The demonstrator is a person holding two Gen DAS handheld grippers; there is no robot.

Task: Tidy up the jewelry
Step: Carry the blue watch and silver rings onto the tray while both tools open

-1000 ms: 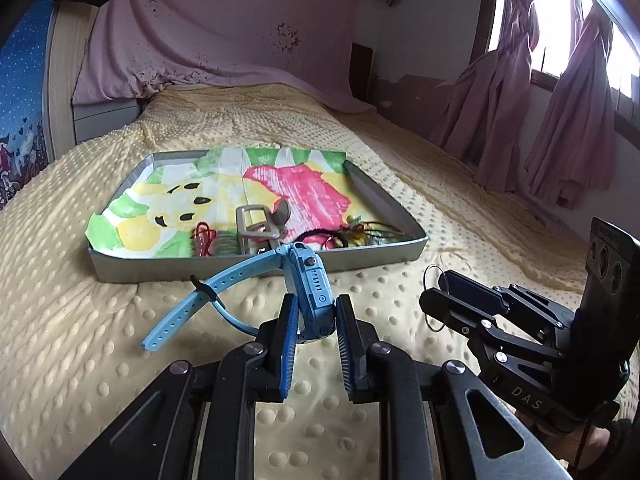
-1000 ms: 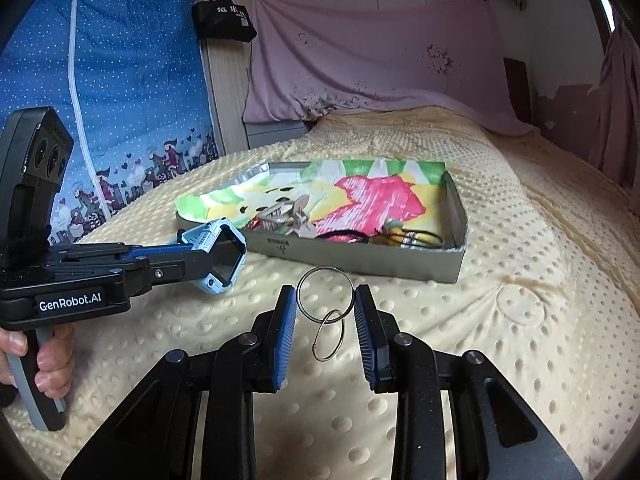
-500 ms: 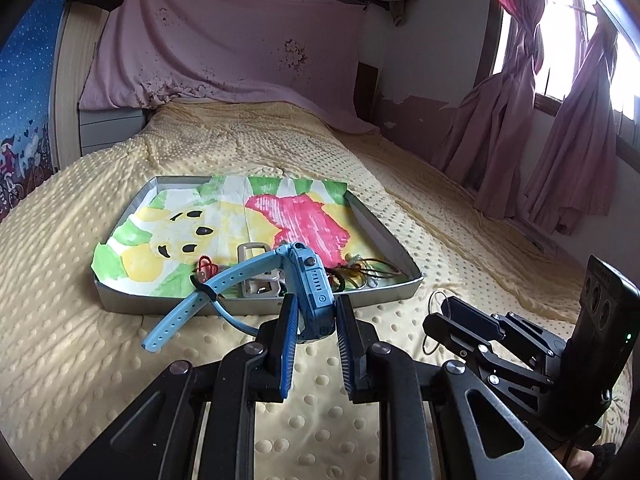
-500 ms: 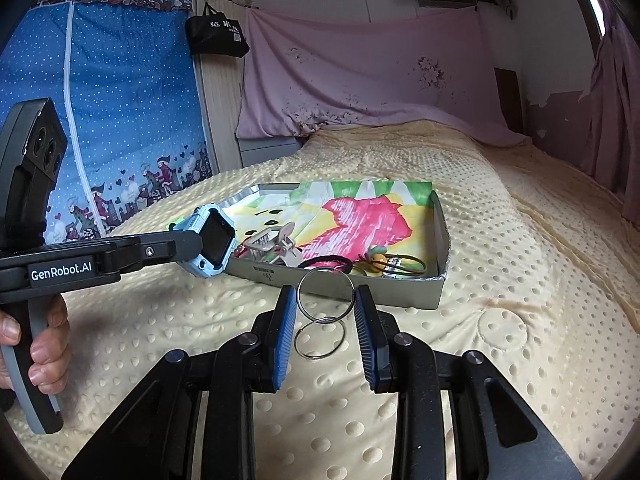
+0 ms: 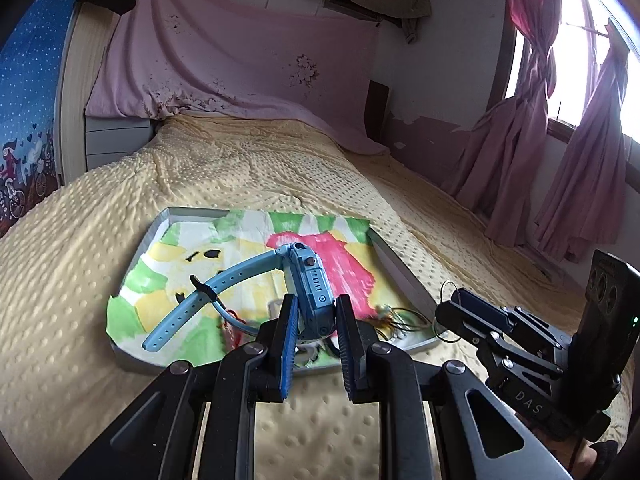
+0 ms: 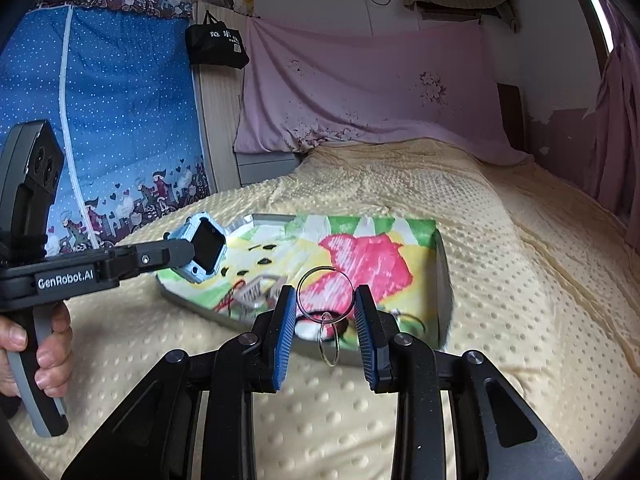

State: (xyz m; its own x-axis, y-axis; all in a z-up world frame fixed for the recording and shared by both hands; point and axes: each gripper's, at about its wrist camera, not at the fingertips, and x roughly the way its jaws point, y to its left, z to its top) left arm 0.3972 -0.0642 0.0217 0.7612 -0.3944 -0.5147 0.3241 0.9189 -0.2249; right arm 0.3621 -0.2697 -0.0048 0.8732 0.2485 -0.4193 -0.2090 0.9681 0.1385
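My left gripper (image 5: 314, 312) is shut on a blue smartwatch (image 5: 310, 284), held above the near edge of a grey tray (image 5: 404, 270) lined with a bright painted sheet. The watch strap (image 5: 188, 312) hangs to the left. My right gripper (image 6: 325, 304) is shut on a metal ring (image 6: 325, 294) with a smaller ring (image 6: 329, 340) dangling from it, just above the tray's (image 6: 442, 276) near edge. In the tray lie a silver clip (image 6: 256, 290), a red cord (image 5: 234, 320) and thin bangles (image 5: 400, 318). The watch also shows in the right wrist view (image 6: 200, 246).
The tray rests on a yellow dotted bedspread (image 5: 248, 168). A pink cloth (image 5: 240, 68) hangs behind the bed, pink curtains (image 5: 560, 160) at the right, a blue dotted panel (image 6: 108, 120) at the left. A black bag (image 6: 216, 46) hangs on the wall.
Both grippers have risen and moved forward toward the tray. The watch now hangs over the tray's near part, and the rings are over its near edge.
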